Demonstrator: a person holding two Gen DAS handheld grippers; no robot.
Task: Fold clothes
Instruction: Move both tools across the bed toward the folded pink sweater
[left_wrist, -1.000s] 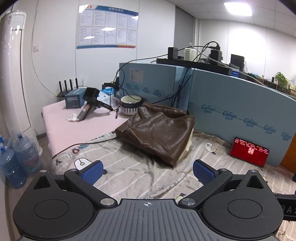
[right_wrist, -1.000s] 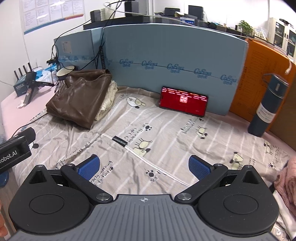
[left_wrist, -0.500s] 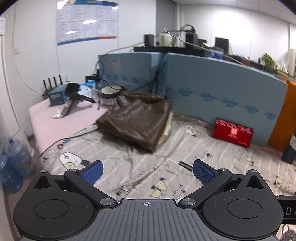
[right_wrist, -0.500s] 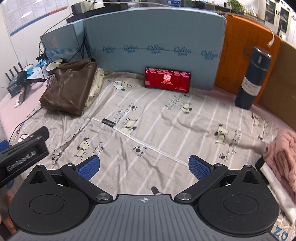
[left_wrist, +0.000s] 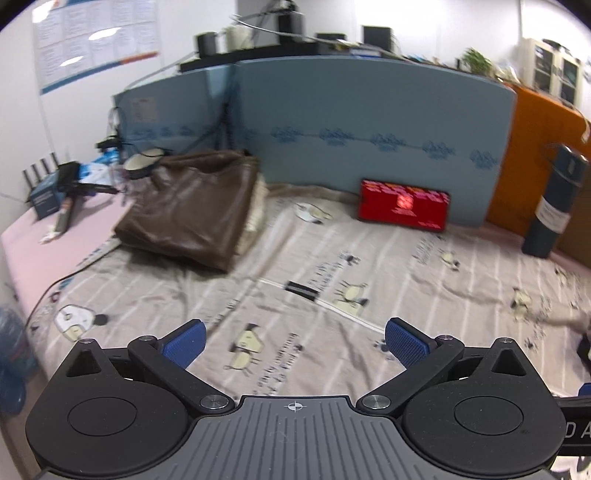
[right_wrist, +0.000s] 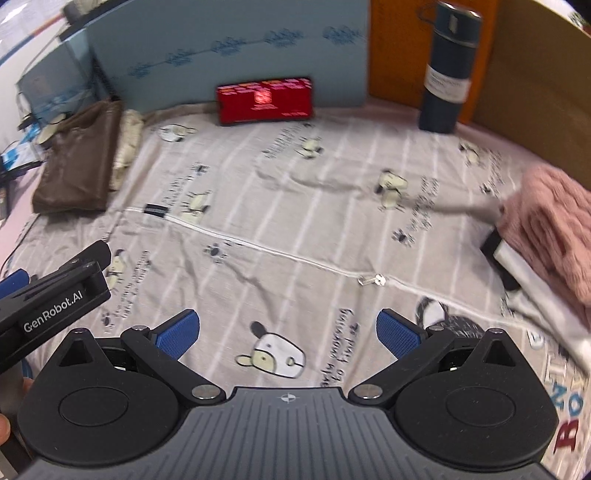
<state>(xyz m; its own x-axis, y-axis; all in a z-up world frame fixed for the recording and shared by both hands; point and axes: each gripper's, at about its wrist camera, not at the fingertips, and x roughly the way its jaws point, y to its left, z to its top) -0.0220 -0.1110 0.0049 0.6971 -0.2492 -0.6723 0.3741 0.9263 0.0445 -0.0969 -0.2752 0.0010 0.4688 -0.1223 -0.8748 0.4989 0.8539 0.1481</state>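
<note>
Both wrist views, grippers above the bed. I hold the left gripper (left_wrist: 293, 341) with its blue pads spread wide and nothing between them; the right gripper (right_wrist: 287, 334) is likewise wide open and empty. Both hang over the grey printed sheet (right_wrist: 280, 192), which lies flat across the middle, crossed by a white zip seam (right_wrist: 258, 247) running from left toward the right. The clothes sit at opposite edges: a folded brown garment (left_wrist: 192, 206) at the far left with a cream piece (right_wrist: 125, 147) tucked just beside it, and a pink fluffy garment (right_wrist: 546, 225) at the right edge, lying on a white-and-black piece (right_wrist: 513, 266). The far side is closed by a blue partition (left_wrist: 369, 110); a red-screened phone (right_wrist: 265, 100) leans against its foot. An orange panel (left_wrist: 535, 155) closes the far right corner, with a dark flask (right_wrist: 448, 70) standing upright before it. To the left the sheet ends at a pink mattress (left_wrist: 33, 240) strewn with small items, blurred. Between the two clothes piles the sheet is open.
</note>
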